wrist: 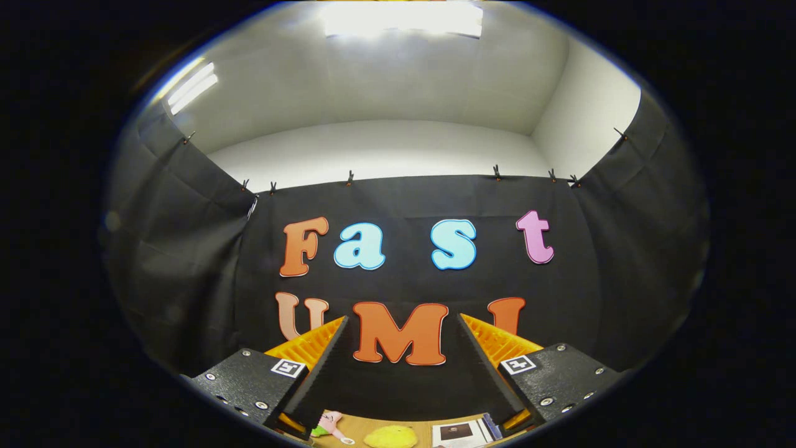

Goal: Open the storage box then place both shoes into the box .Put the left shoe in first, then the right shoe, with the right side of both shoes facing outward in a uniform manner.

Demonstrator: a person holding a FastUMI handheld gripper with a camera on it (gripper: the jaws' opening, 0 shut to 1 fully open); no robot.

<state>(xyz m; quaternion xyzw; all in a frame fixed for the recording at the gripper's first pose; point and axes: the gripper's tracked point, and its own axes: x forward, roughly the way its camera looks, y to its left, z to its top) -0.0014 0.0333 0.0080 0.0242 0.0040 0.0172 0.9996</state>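
My gripper (pixel 401 323) is held high and points at the black cloth wall of the booth. Its two fingers (pixel 323 354) stand wide apart with nothing between them, so it is open. Far below the fingers a strip of wooden tabletop (pixel 357 428) shows. No shoe or storage box can be made out from here.
On the tabletop strip lie a yellow soft object (pixel 390 437), a small pink and green toy (pixel 328 423) and a white printed sheet (pixel 459 432). Above the cloth wall rise white walls and a bright ceiling light (pixel 401 18).
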